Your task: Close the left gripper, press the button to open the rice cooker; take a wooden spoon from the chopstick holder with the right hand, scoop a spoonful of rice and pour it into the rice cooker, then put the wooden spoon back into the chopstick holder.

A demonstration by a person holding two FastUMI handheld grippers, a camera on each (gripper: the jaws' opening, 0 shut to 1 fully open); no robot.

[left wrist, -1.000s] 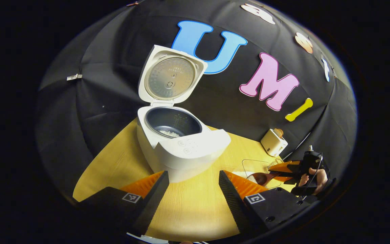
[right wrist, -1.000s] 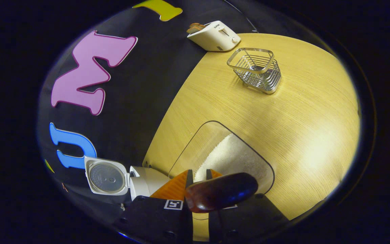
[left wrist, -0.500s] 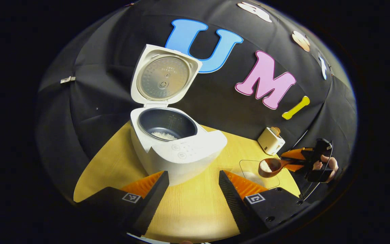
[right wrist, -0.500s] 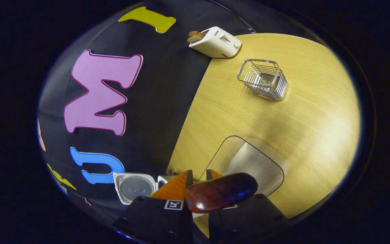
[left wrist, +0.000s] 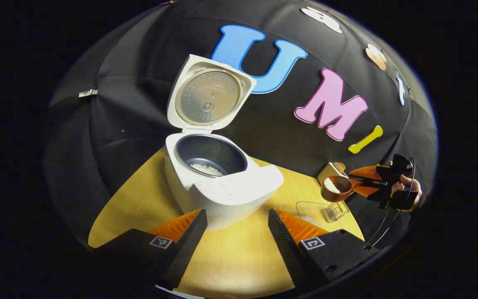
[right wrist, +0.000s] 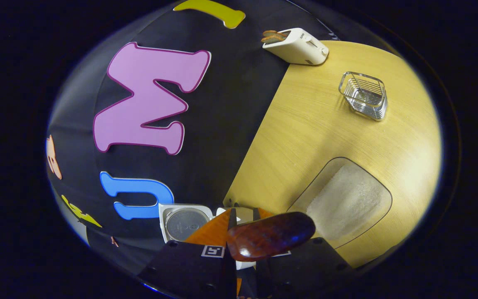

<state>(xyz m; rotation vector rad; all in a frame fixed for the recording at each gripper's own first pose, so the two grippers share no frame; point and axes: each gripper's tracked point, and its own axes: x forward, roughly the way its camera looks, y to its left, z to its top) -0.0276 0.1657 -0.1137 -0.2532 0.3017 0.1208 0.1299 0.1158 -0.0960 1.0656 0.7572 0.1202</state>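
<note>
My right gripper [right wrist: 243,216] has its jaws clenched on the wooden spoon [left wrist: 335,187], rice in its bowl, mid-right of frame. Left gripper [left wrist: 237,220] jaws released; rice cooker [left wrist: 218,182] sits open at centre on the bench [left wrist: 239,257].

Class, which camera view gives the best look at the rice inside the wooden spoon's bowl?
The left gripper view: the wooden spoon faces it with its bowl open, so the white rice inside shows, held up by the right gripper. The right gripper view shows the spoon's dark handle end between the fingers, with the bowl hidden.
</note>
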